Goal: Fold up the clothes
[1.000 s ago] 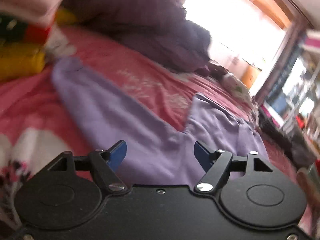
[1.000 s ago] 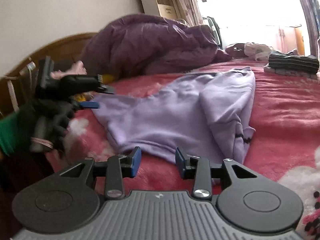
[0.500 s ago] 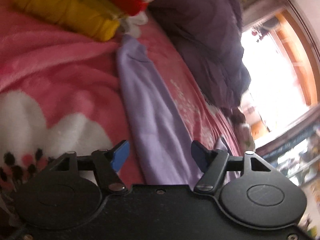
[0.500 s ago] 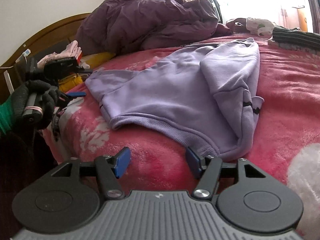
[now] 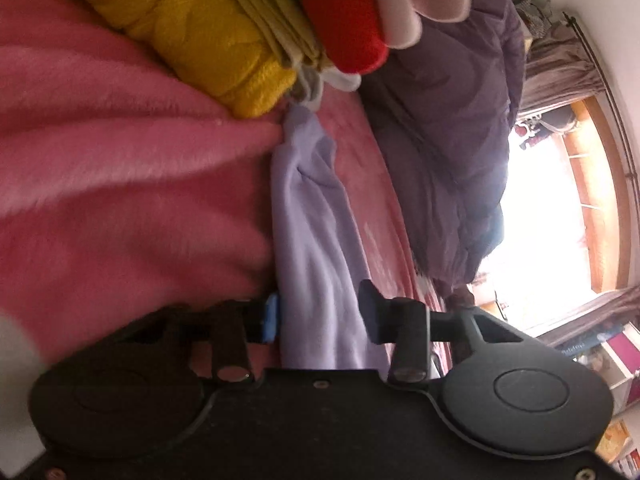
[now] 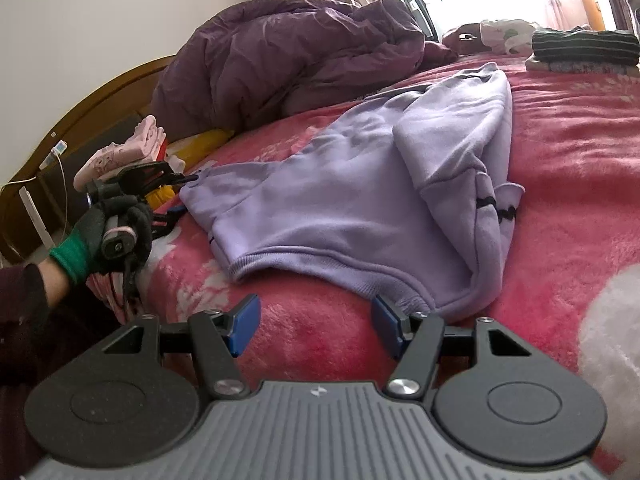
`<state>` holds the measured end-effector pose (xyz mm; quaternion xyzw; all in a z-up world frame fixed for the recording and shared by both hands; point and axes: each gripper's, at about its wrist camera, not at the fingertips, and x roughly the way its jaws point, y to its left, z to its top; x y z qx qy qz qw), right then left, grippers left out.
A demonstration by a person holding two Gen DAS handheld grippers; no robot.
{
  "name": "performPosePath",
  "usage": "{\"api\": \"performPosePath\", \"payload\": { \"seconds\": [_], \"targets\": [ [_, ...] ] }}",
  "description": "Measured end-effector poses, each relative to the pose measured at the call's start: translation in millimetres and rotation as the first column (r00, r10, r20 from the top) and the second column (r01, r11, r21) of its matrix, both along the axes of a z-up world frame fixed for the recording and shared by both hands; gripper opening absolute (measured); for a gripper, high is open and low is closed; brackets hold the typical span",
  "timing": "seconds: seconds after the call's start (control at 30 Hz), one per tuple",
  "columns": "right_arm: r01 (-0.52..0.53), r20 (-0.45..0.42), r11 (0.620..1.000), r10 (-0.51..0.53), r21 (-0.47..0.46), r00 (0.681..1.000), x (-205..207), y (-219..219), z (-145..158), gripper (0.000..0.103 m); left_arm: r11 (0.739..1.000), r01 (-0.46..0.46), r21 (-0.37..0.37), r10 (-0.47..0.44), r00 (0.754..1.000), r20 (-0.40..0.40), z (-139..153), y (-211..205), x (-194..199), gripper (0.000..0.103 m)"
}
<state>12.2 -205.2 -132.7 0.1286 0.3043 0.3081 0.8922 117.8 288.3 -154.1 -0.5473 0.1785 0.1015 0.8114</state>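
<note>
A lilac sweatshirt [image 6: 360, 184] lies partly folded on the pink blanket [image 6: 580, 152], one side folded over, hem toward me. Its left sleeve [image 5: 312, 216] stretches toward the stack of folded clothes. My left gripper [image 5: 318, 314] is open, its jaws on either side of the sleeve near the cuff end; it also shows in the right wrist view [image 6: 176, 196], held by a gloved hand. My right gripper [image 6: 314, 326] is open and empty, just in front of the hem, not touching it.
A stack of folded clothes, yellow, red and pink [image 5: 256, 32], sits past the sleeve end. A purple duvet [image 6: 296, 52] is heaped at the back. Dark folded garments [image 6: 584, 46] lie at the far right. A wooden headboard [image 6: 100, 100] stands at the left.
My left gripper moved down onto the sleeve, jaws now on either side of it. My right gripper opened wider and moved closer to the hem.
</note>
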Motion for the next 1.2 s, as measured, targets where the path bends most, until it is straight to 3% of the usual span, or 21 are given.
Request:
{"api": "performPosePath", "payload": {
  "seconds": [0.13, 0.2, 0.33, 0.47, 0.67, 0.77, 0.9, 1.0, 1.1, 1.17, 1.2],
  "targets": [
    [-0.011, 0.002, 1.0, 0.011, -0.002, 1.0, 0.2, -0.7, -2.5, 0.063, 1.0, -0.017, 0.006, 0.017, 1.0, -0.002, -0.6, 10.8, 13.3, 0.029],
    [-0.014, 0.005, 1.0, 0.014, -0.003, 1.0, 0.2, -0.7, -3.8, 0.063, 1.0, -0.023, 0.02, 0.023, 1.0, -0.001, 1.6, 13.7, 17.7, 0.008],
    [-0.017, 0.01, 1.0, 0.017, -0.011, 1.0, 0.9, 0.9, -5.6, 0.063, 0.984, -0.009, 0.177, 0.001, 0.999, 0.044, 30.3, -5.3, 18.8, 0.003],
    [-0.02, 0.022, 0.999, 0.021, -0.03, 1.0, -0.4, 4.2, -6.9, 0.063, 0.928, 0.051, 0.368, -0.097, 0.99, 0.106, 67.4, -40.6, 19.0, 0.003],
    [-0.012, 0.01, 1.0, 0.012, -0.021, 1.0, 0.9, 4.1, -6.0, 0.064, 0.82, 0.197, 0.537, -0.302, 0.946, 0.115, 95.9, -116.5, 19.2, 0.003],
    [0.014, -0.029, 0.998, -0.013, 0.066, 0.999, 3.0, -6.0, -1.8, 0.063, 0.731, 0.273, 0.625, -0.401, 0.913, 0.07, 100.6, -163.1, 19.9, 0.003],
    [0.083, -0.042, 0.968, -0.075, 0.237, 0.996, 0.4, -29.0, 12.3, 0.063, 0.611, 0.358, 0.706, -0.534, 0.845, 0.034, 106.5, -222.5, 18.0, 0.003],
    [0.144, -0.048, 0.932, -0.136, 0.333, 0.99, -0.4, -49.1, 22.5, 0.063, 0.492, 0.404, 0.771, -0.629, 0.778, -0.006, 111.7, -269.4, 18.5, 0.003],
    [0.216, -0.084, 0.889, -0.199, 0.403, 0.976, -1.7, -70.3, 22.6, 0.064, 0.348, 0.446, 0.825, -0.712, 0.698, -0.077, 102.2, -319.0, 14.9, 0.003],
    [0.256, -0.109, 0.87, -0.231, 0.421, 0.967, -2.9, -81.5, 18.8, 0.064, 0.19, 0.512, 0.838, -0.773, 0.604, -0.194, 82.3, -352.9, 20.6, 0.007],
    [0.275, -0.121, 0.862, -0.246, 0.426, 0.962, -3.3, -86.1, 16.9, 0.065, 0.102, 0.542, 0.834, -0.799, 0.544, -0.255, 72.4, -366.7, 20.4, 0.035]
  ]
}}
